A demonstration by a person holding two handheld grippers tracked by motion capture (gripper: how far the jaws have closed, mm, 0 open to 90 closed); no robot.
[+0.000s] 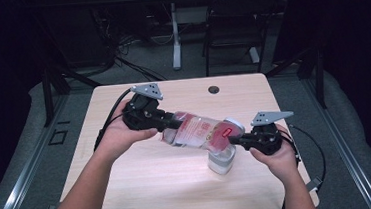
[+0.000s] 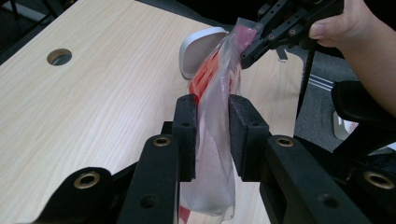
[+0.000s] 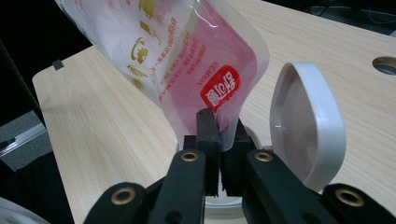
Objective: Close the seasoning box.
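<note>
A clear plastic pouch (image 1: pixel 200 131) with red and pink print hangs level above the wooden table (image 1: pixel 155 187), stretched between both grippers. My left gripper (image 1: pixel 175 121) is shut on its left end; in the left gripper view the pads squeeze the crumpled pouch (image 2: pixel 215 121). My right gripper (image 1: pixel 232 140) is shut on the pink corner of the pouch (image 3: pixel 187 51), its jaws pressed tight. Below that corner stands a clear container (image 1: pixel 222 161) with its white hinged lid (image 3: pixel 303 126) flipped up. The same lid (image 2: pixel 198 46) shows behind the pouch in the left gripper view.
A round cable hole (image 1: pixel 214 89) sits near the table's far edge. Beyond the table are a black chair (image 1: pixel 235 25) and a white desk leg (image 1: pixel 175 35) on grey floor. Cables trail from both grippers over the table's sides.
</note>
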